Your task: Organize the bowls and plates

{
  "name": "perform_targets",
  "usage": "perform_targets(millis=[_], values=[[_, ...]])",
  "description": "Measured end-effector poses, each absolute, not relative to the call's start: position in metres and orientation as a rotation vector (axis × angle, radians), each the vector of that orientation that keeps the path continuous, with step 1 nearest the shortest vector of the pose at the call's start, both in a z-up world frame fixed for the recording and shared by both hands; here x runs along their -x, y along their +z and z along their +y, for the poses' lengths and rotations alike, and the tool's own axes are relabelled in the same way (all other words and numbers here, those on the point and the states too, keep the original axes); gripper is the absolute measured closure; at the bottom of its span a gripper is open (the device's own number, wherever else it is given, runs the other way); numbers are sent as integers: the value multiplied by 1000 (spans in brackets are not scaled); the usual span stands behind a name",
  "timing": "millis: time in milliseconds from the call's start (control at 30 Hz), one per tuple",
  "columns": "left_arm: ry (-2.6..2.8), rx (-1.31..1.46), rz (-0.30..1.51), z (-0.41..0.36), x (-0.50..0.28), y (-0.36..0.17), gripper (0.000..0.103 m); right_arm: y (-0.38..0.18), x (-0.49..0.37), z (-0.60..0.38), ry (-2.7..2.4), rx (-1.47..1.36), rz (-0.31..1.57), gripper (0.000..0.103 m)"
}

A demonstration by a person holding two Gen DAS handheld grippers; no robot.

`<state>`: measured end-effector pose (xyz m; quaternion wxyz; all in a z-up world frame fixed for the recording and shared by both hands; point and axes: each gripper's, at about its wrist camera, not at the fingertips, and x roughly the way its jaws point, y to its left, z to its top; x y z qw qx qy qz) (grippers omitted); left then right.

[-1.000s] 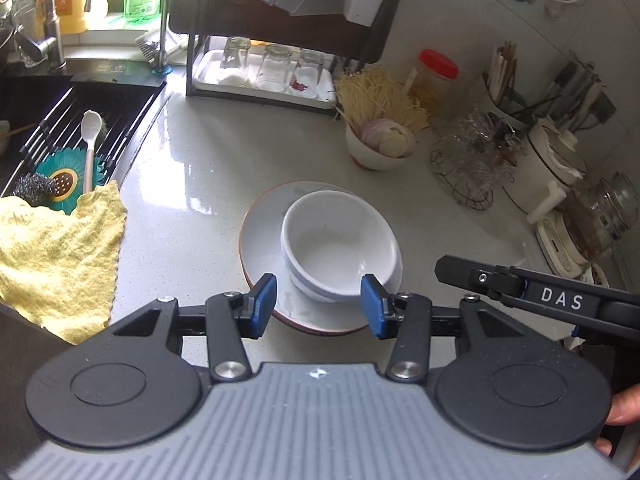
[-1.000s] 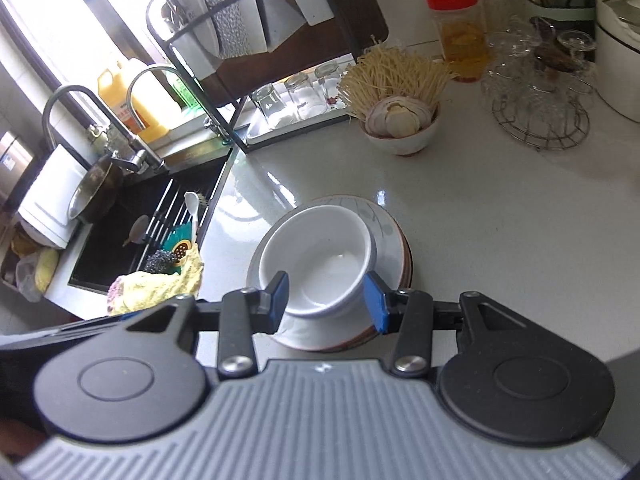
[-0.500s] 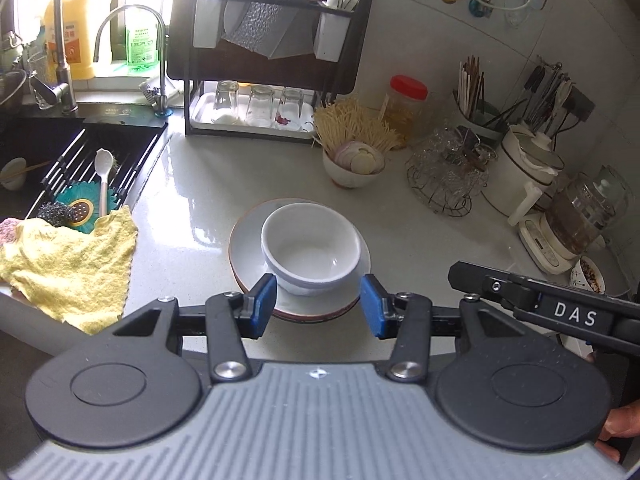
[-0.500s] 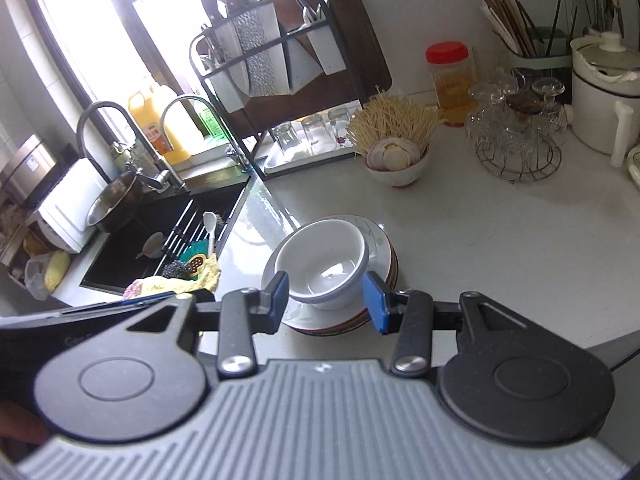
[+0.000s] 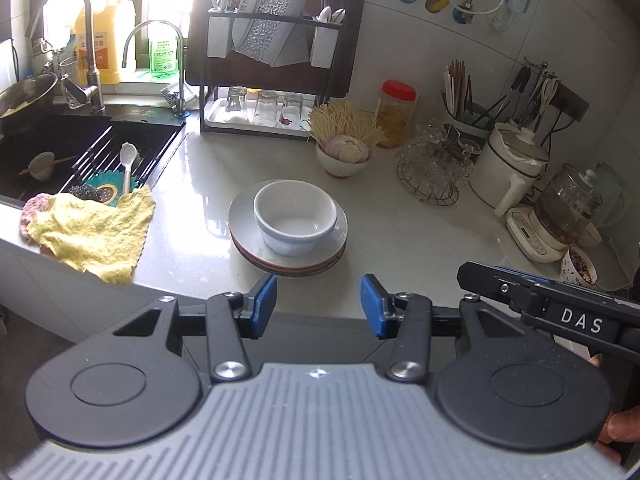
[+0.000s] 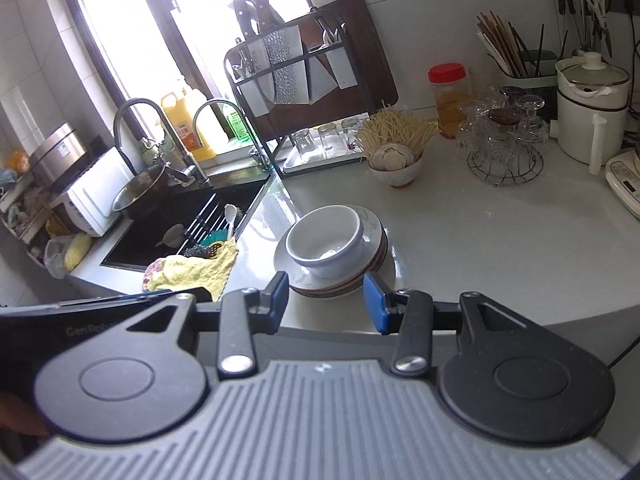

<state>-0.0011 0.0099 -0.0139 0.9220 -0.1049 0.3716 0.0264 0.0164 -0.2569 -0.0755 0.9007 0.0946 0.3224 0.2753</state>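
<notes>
A white bowl (image 5: 295,216) (image 6: 326,240) stands on a stack of plates (image 5: 244,224) (image 6: 376,248) near the front of the pale counter. My left gripper (image 5: 318,306) hangs open in front of the counter edge, short of the stack, with nothing between its blue pads. My right gripper (image 6: 326,300) is also open and empty, just before the stack in the right wrist view. In the left wrist view the right gripper shows as a black bar (image 5: 552,308) at the right.
A dark sink (image 5: 60,152) with a rack, a spoon and a small bowl lies left, a yellow cloth (image 5: 92,232) draped over its corner. Behind stand a dish rack with glasses (image 5: 260,108), a bowl of garlic (image 5: 346,156), a glass stand (image 5: 434,168) and kettles (image 5: 512,168).
Both grippers have pulled back and up from the stack, which now looks smaller and farther away. The counter's front edge has come into view. Jaw gaps are unchanged.
</notes>
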Motion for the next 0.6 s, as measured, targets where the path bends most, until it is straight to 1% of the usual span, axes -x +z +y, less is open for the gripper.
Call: perform_targets(millis=[300,600], values=[[89,209,730,-9,44,-8,51,-75,10,-274,609,-204,656,58],[97,223,719,-24,63,-11,50,-78,25,-290,604,-174,628,58]])
